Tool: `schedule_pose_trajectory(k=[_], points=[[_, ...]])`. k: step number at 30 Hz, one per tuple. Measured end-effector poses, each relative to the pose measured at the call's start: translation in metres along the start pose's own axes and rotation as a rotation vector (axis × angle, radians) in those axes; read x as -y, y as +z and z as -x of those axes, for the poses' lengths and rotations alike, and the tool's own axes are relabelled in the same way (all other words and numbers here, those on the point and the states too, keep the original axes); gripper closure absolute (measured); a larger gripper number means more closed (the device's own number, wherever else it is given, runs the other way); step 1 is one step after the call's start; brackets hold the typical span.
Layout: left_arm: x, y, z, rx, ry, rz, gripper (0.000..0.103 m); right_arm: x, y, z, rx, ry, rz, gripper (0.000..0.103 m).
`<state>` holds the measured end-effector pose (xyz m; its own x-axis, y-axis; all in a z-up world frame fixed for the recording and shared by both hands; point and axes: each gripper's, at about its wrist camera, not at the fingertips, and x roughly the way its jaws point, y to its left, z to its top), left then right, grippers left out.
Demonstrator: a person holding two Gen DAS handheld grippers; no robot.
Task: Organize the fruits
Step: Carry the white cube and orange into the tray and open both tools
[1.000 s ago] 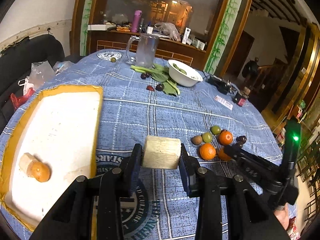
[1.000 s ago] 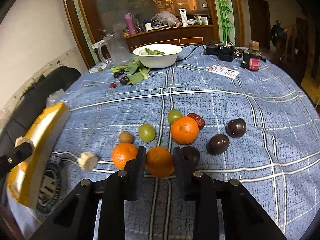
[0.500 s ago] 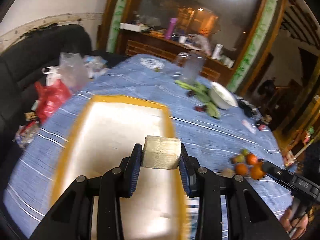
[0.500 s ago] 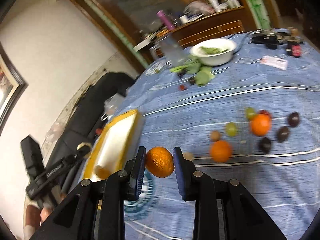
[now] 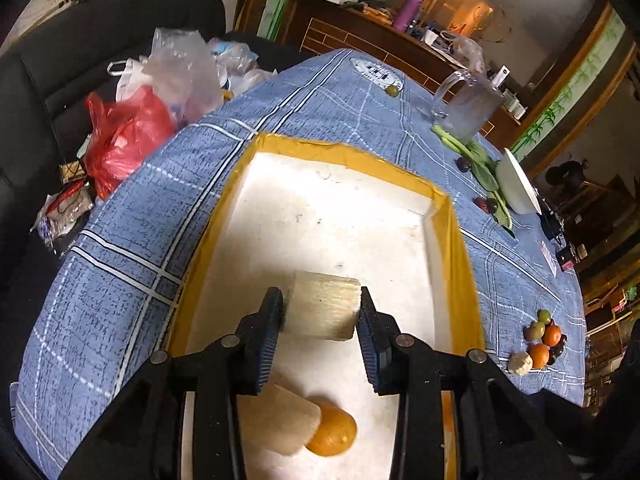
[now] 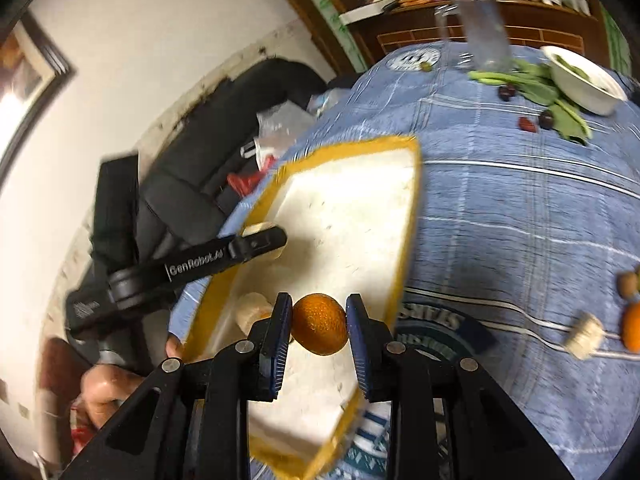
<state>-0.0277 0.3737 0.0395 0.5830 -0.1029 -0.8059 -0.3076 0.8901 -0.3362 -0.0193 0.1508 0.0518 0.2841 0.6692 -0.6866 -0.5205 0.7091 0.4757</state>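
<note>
My left gripper [image 5: 320, 316] is shut on a pale cut sugarcane-like chunk [image 5: 322, 308] and holds it over the white tray with yellow rim [image 5: 456, 232]. Another pale chunk [image 5: 276, 420] and an orange [image 5: 332, 432] lie in the tray near its front. My right gripper [image 6: 318, 324] is shut on an orange [image 6: 319, 324] above the tray's near right part [image 6: 408, 216]. The left gripper [image 6: 256, 244] shows in the right wrist view over the tray's left side. More fruits [image 5: 544, 340] sit on the blue tablecloth at the right.
A loose pale chunk [image 6: 584, 336] and an orange [image 6: 632, 332] lie on the cloth right of the tray. A white bowl [image 5: 516, 188], greens [image 5: 476, 160] and a glass jug [image 5: 468, 108] stand at the far side. Plastic bags [image 5: 132, 128] lie on the black sofa at the left.
Both grippers have swung left from the fruit pile to above the tray, each carrying its item. The right gripper lifted its orange off the cloth.
</note>
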Motion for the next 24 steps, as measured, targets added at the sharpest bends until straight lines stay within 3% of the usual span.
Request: schedule_pose_trajectory(k=[5, 12, 15, 18, 24], points=[[-0.012, 0.003, 0.001, 0.029, -0.015, 0.023, 0.046, -0.015, -0.003, -0.029, -0.018, -0.104, 0.104, 0.07], [-0.015, 0.003, 0.021, 0.088, -0.009, 0.042, 0.037, -0.019, 0.002, -0.029, 0.021, -0.142, 0.13, 0.064], [-0.012, -0.001, 0.033, 0.112, -0.001, 0.04, 0.035, -0.014, 0.005, -0.01, 0.061, -0.142, 0.104, 0.064], [-0.003, -0.01, 0.046, 0.136, 0.002, 0.024, 0.033, 0.003, -0.002, 0.022, 0.113, -0.164, 0.072, 0.056], [0.039, -0.036, 0.064, 0.157, -0.05, -0.048, 0.029, 0.064, -0.035, 0.101, 0.231, -0.306, -0.036, 0.051]])
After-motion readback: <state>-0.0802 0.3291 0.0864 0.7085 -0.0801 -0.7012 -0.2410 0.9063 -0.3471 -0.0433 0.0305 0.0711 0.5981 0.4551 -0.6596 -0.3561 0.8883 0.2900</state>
